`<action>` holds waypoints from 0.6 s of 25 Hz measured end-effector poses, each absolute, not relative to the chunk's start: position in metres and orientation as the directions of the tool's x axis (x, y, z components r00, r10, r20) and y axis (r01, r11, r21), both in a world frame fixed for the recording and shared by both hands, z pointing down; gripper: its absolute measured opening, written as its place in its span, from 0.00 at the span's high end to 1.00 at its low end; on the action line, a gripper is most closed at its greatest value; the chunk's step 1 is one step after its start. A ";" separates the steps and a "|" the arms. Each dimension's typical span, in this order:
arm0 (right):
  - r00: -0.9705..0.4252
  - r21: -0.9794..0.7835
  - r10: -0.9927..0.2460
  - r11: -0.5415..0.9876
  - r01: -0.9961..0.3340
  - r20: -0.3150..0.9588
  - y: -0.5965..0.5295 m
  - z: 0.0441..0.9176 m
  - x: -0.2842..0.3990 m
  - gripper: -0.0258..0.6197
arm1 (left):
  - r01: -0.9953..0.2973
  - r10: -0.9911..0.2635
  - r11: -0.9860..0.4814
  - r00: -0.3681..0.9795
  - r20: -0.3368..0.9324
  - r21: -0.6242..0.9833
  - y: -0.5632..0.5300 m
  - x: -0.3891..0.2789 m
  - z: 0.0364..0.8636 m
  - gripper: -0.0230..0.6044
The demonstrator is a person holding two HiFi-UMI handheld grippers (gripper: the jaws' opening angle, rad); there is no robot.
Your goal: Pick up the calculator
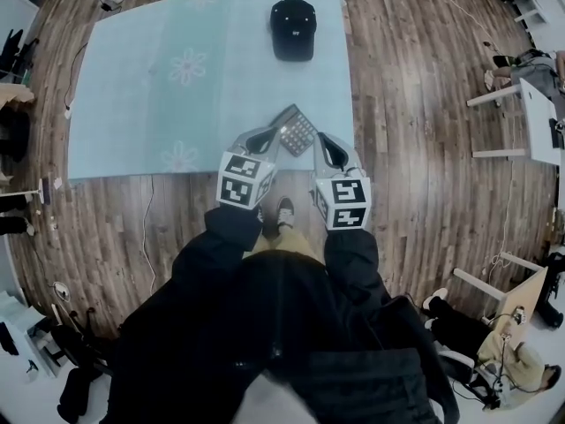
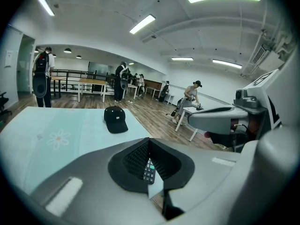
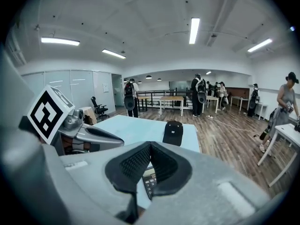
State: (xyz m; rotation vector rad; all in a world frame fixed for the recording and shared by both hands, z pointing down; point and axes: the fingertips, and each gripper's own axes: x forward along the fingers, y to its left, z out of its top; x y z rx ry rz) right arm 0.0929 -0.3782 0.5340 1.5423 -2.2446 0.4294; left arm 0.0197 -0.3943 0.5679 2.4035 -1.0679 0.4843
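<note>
Calculator (image 1: 297,132) at near mat (image 1: 132,104) edge; cap (image 1: 293,28) well apart.

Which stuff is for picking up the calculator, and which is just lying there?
For the job: dark grey flat calculator; left tongs; right tongs, both shut.
Just lying about: black fabric cap; pale blue flowered mat.

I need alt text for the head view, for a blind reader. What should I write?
Seen from above, the left gripper and the right gripper flank a calculator lying at the near edge of a pale blue mat on a wooden floor. A black cap lies near the mat's far edge.
</note>
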 end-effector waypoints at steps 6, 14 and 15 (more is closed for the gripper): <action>-0.328 -0.072 -0.763 0.349 -0.935 0.557 -0.382 0.580 0.094 0.96 | -0.773 -0.540 -0.554 0.616 0.574 0.308 -0.394 0.018 0.622 0.97; -0.366 -0.132 -0.685 0.370 -0.920 0.630 -0.386 0.628 0.080 0.96 | -0.798 -0.497 -0.501 0.582 0.643 0.335 -0.399 0.006 0.677 0.97; -0.369 -0.134 -0.678 0.374 -0.918 0.636 -0.388 0.632 0.079 0.96 | -0.798 -0.491 -0.498 0.581 0.649 0.338 -0.402 0.005 0.684 0.97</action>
